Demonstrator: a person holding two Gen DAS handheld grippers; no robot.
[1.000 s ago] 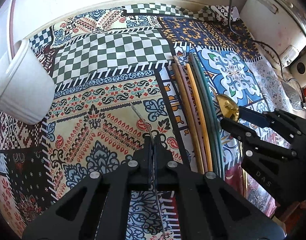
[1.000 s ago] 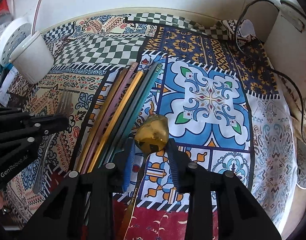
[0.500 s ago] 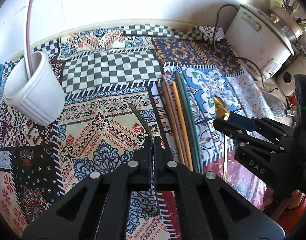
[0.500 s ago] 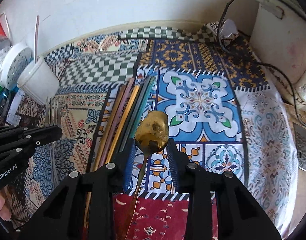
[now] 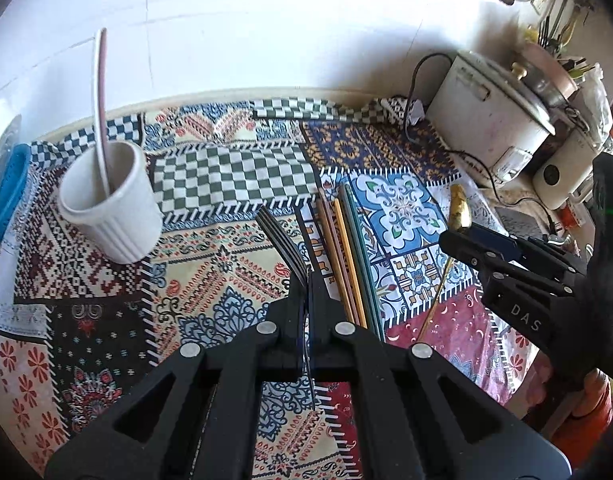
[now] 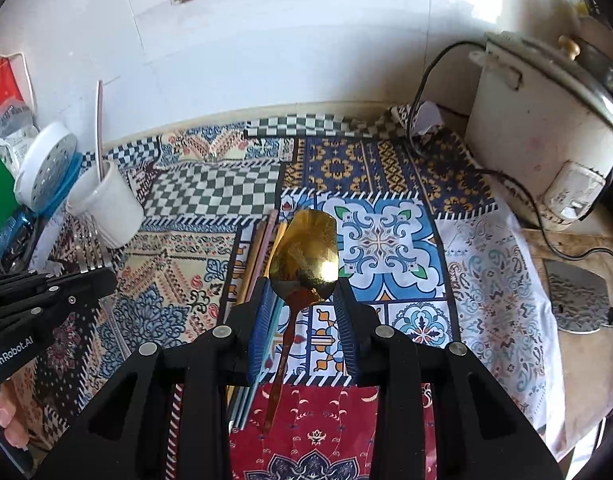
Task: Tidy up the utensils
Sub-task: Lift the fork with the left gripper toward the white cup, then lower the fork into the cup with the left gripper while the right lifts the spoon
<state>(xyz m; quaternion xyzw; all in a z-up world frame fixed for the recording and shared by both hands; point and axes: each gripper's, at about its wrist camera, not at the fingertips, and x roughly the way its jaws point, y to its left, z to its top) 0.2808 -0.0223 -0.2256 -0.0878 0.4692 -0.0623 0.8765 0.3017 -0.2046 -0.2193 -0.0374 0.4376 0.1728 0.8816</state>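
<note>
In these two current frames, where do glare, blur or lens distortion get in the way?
Right wrist view: a bright glare spot on the gold spoon bowl; fisheye bends the wall edge. Left wrist view: wall washed out by daylight, the fork dark but sharp, shelf clutter at top right soft; corners vignetted black in both.

The right gripper [image 6: 302,300] holds a shiny gold metal spoon [image 6: 304,256] by the base of its bowl, the blue-ribbed pads [image 6: 262,328] pressed to either side, the handle running down between the fingers. Beneath lies a colourful patchwork-patterned cloth [image 6: 390,236] spread over the counter. A row of long coloured chopsticks [image 6: 262,244] lies on the cloth just left of the spoon. At the left edge, the left gripper [image 6: 102,276] holds a silver fork [image 6: 88,248] near a white ribbed plastic cup [image 6: 110,208] with a pale stick standing in it. A white rice cooker [image 6: 542,136] sits at right.
</note>
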